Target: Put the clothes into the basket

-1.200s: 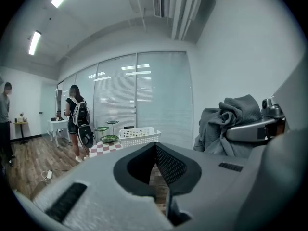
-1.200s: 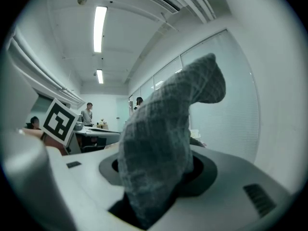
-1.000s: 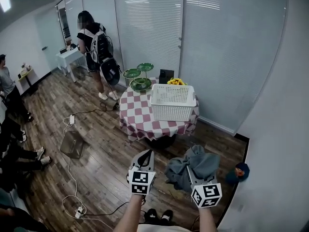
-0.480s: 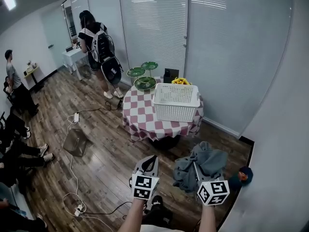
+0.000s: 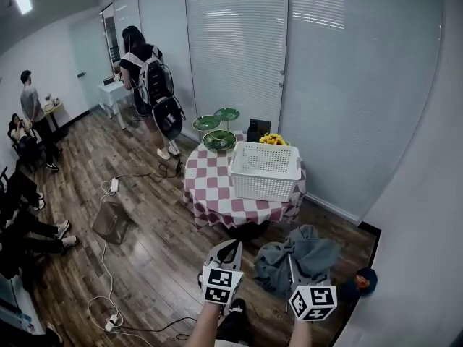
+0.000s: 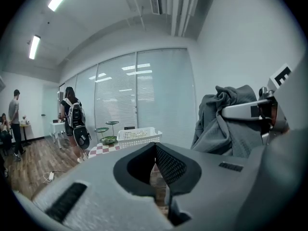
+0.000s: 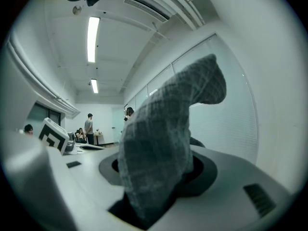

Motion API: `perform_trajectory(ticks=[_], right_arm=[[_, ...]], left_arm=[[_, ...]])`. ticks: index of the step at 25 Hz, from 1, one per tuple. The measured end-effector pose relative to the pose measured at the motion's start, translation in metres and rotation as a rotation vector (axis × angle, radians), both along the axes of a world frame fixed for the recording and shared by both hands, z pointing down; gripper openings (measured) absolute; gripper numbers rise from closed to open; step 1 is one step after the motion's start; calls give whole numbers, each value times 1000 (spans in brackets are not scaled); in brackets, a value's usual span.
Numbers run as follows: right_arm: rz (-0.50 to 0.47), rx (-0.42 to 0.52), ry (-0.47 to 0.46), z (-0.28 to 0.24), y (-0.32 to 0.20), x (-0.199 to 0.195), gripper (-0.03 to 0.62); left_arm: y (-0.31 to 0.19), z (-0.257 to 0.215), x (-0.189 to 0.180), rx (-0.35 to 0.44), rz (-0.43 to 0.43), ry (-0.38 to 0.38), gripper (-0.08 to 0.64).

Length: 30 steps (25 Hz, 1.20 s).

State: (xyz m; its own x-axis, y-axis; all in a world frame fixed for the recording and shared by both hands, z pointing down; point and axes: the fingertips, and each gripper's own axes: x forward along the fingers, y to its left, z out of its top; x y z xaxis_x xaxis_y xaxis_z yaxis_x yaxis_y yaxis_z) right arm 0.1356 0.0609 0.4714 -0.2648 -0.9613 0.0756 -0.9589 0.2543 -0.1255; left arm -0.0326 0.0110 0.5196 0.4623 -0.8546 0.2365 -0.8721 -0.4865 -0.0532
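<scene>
right gripper: jaws clamped on a bunched grey garment. cloth fills the gap between them and bulges up over the tips in the right gripper view. the garment is held in the air over the wood floor, on the near side of the round table and well apart from it.

left gripper: jaws drawn together, tips meeting, nothing between them. it sits just beside the right gripper, not touching the cloth.

white basket: upright on the checked tabletop, toward its right edge. no cloth shows inside from the head view.

green dishes at the tabletop's far left edge. yellow flowers at the far edge, behind the basket.

person with a backpack stands beyond the table. cables trail across the floor at left.
</scene>
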Motion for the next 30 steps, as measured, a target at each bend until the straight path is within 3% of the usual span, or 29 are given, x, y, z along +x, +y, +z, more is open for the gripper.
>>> perform_trajectory(ticks=[16, 24, 30], right_arm=[[-18, -26, 82, -12, -64, 8, 218], [-2, -57, 95, -3, -96, 13, 218], [-2, -70, 114, 6, -116, 15, 218]], left_arm=[[-75, -5, 5, -11, -29, 46, 15], [-111, -1, 19, -18, -8, 55, 15], [-131, 13, 37, -26, 58, 44, 15]])
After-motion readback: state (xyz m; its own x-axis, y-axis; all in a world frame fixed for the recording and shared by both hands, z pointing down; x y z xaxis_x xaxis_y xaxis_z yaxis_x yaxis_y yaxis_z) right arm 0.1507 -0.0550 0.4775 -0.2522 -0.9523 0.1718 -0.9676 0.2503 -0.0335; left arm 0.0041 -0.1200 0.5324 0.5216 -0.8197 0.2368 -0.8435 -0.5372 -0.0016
